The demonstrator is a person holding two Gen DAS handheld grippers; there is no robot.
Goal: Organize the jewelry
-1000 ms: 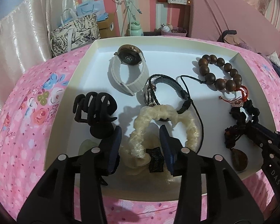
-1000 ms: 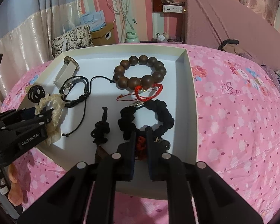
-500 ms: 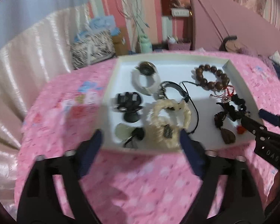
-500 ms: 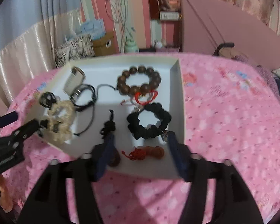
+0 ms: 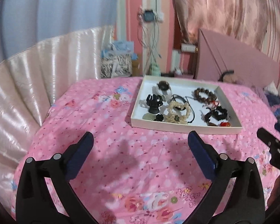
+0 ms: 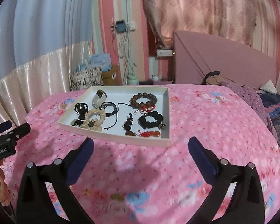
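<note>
A shallow white tray [image 5: 184,127] [image 6: 112,138] on the pink bed holds the jewelry: a cream scrunchie [image 5: 169,119] [image 6: 87,115], a black claw clip [image 5: 154,100], a white-strap watch [image 5: 163,89], a wooden bead bracelet [image 6: 134,99], a black scrunchie [image 6: 143,122] and a red charm [image 6: 149,134]. My left gripper [image 5: 140,136] hovers over the bedspread short of the tray's near rim. Its jaws are opening wide, with nothing between them. My right gripper [image 6: 141,141] is likewise back from the rim, jaws opening and empty.
The flowered pink bedspread [image 5: 106,123] surrounds the tray. A shiny cream curtain [image 5: 28,78] hangs on the left. Bags [image 6: 85,77] and a box stand beyond the far edge. A pink headboard [image 6: 224,65] and crumpled bedding [image 6: 274,108] are on the right.
Both grippers have drawn back and up from the tray and opened wide. The left let go of the cream scrunchie, the right let go of the red charm; both lie in the tray.
</note>
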